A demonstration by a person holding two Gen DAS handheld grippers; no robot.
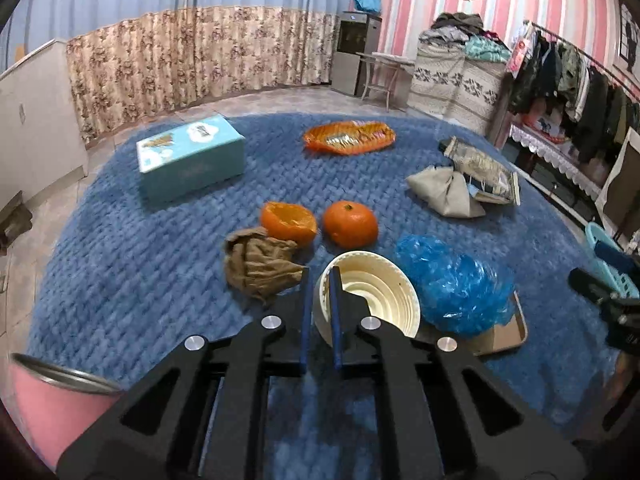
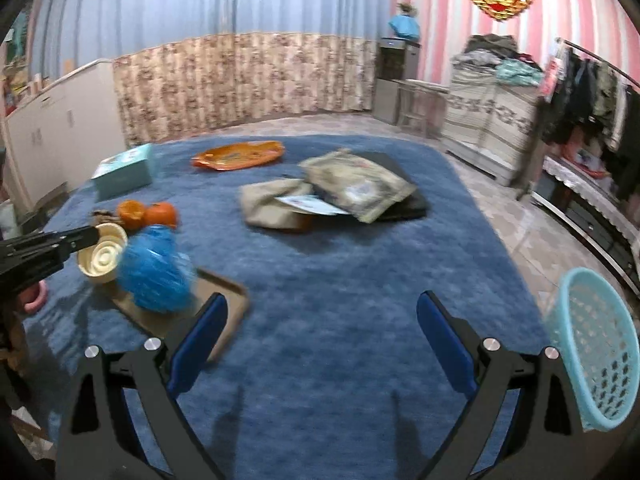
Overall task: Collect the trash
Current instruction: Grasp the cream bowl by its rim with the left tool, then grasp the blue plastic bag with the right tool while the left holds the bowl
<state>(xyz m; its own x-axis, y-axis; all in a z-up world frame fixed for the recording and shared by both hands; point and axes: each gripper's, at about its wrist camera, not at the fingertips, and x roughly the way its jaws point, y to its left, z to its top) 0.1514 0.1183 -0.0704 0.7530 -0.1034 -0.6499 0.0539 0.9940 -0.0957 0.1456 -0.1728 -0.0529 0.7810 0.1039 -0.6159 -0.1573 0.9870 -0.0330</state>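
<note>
My left gripper point(image 1: 321, 276) is shut on the near rim of a cream paper cup point(image 1: 376, 292) that lies tipped on the blue rug point(image 1: 120, 280); one pad is inside the cup, the other outside. The right wrist view shows the same grip at the far left, on the cup point(image 2: 103, 254). Crumpled brown paper point(image 1: 260, 268), an orange peel point(image 1: 289, 222) and a whole orange point(image 1: 351, 224) lie just beyond. A crumpled blue plastic bag point(image 1: 456, 284) rests on a brown tray point(image 1: 508, 332) beside the cup. My right gripper point(image 2: 322, 300) is open over bare rug, holding nothing.
A light blue mesh basket point(image 2: 592, 356) stands at the rug's right edge. Farther back lie an orange snack wrapper point(image 1: 349, 137), a teal tissue box point(image 1: 190, 158), a beige crumpled bag point(image 1: 444, 192) and a printed packet point(image 1: 480, 168). A pink tin point(image 1: 44, 396) sits near left.
</note>
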